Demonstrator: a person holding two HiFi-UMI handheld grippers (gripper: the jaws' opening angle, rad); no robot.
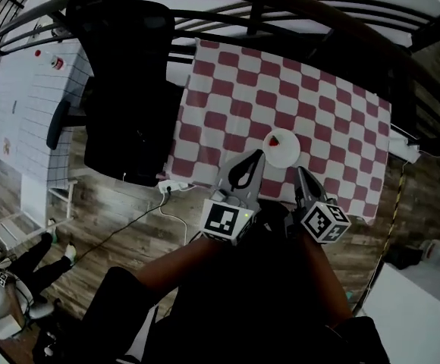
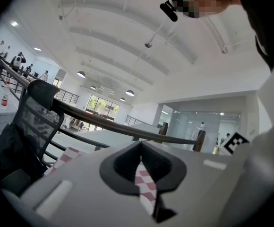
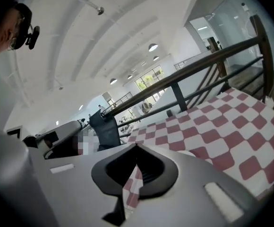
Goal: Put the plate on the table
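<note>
Hovering the right gripper (image 1: 300, 174) clenched on nothing, just short of the plate (image 1: 283, 149). Holding the left gripper (image 1: 255, 158) pinched and empty too, right beside it. Guessing at no grip needed, seeing the plate sitting flat on the checkered table (image 1: 227, 82) near its front edge. Counting two grippers, one plate, one red bit (image 1: 274, 140) on it, one chair (image 1: 125, 89).

Black office chair (image 1: 125, 82) beside a dark railing (image 3: 198, 70) — wood floor (image 1: 99, 196) below.

plate (image 3: 197, 152): mostly hidden behind right claw (image 3: 136, 148) | red item (image 1: 273, 140) on plate: too small to identify
</note>
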